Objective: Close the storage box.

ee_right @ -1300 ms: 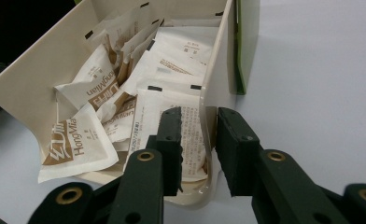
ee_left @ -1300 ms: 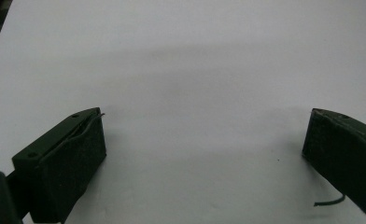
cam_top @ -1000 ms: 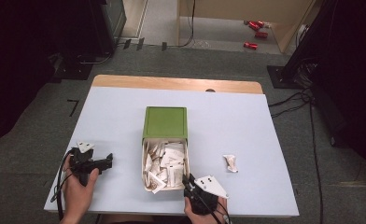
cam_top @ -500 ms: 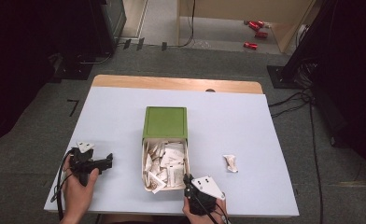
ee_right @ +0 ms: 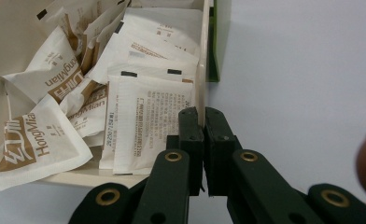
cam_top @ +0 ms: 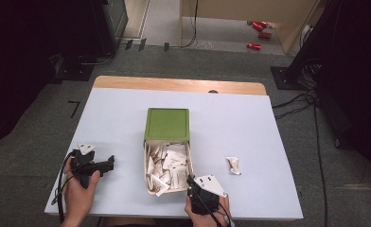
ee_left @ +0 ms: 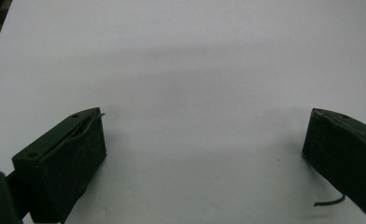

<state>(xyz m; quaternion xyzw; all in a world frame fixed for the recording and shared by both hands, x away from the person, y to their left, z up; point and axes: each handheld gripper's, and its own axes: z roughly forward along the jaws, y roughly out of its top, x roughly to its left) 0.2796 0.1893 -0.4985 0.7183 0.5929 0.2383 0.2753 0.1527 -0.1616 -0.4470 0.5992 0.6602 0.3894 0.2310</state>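
Observation:
A green box [cam_top: 167,124] stands mid-table with its cream drawer [cam_top: 148,189] pulled toward me, full of white and brown sachets [cam_top: 170,163]. In the right gripper view the sachets [ee_right: 144,116] lie loose against the drawer's right wall [ee_right: 201,56]. My right gripper [cam_top: 191,181] is at the drawer's front right corner. Its jaws are shut, and its tips [ee_right: 203,116] sit over that wall with nothing visibly between them. My left gripper [cam_top: 109,163] rests left of the drawer, and it stands open [ee_left: 204,135] over bare table.
One loose sachet [cam_top: 233,165] lies on the pale blue table [cam_top: 250,123] right of the drawer. A wooden strip [cam_top: 179,85] runs along the far edge. Cables and red objects [cam_top: 258,28] lie on the floor beyond.
My right gripper has shifted slightly left, closer to the drawer's front right corner. The left gripper has stayed put.

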